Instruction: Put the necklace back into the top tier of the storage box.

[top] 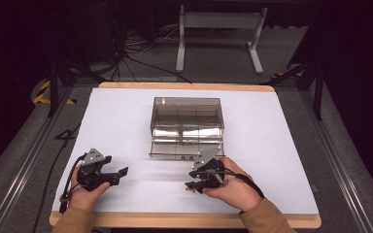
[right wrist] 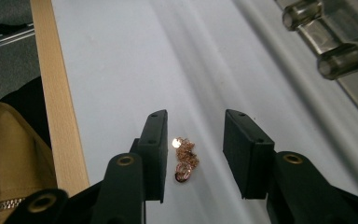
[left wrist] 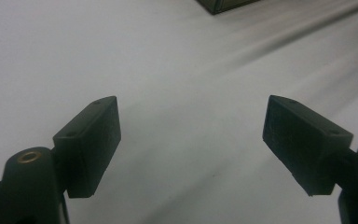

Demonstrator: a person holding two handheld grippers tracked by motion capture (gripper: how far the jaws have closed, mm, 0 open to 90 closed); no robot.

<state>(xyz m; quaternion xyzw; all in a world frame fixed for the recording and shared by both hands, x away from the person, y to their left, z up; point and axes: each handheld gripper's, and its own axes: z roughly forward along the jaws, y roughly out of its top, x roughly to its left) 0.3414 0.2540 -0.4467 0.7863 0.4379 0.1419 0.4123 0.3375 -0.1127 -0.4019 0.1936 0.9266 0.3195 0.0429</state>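
No words or labels can be read on anything here.

The right gripper [right wrist: 193, 154] is low over the white table [top: 126, 121], close to its near edge. A little pink-gold chain [right wrist: 184, 161] lies in a small heap on the table, right between its two black jaws. The jaws are partly open. They stand on each side of the chain with a gap, and the pads are not pressing on it. The chain sits nearer to the left jaw.

The left gripper [left wrist: 191, 140] is near the table's near left corner. Its jaws are wide open with nothing between them, just bare white table.

A clear plastic box [top: 187, 116] with small compartments stands in the middle of the table. Its front part is pulled out toward the person, and two round clear knobs [right wrist: 342, 60] show beside the right gripper. The box's front edge is just beside the right gripper, but nothing lies on the chain.

A brown sleeve [right wrist: 9, 158] is by the wooden table edge [right wrist: 58, 102].
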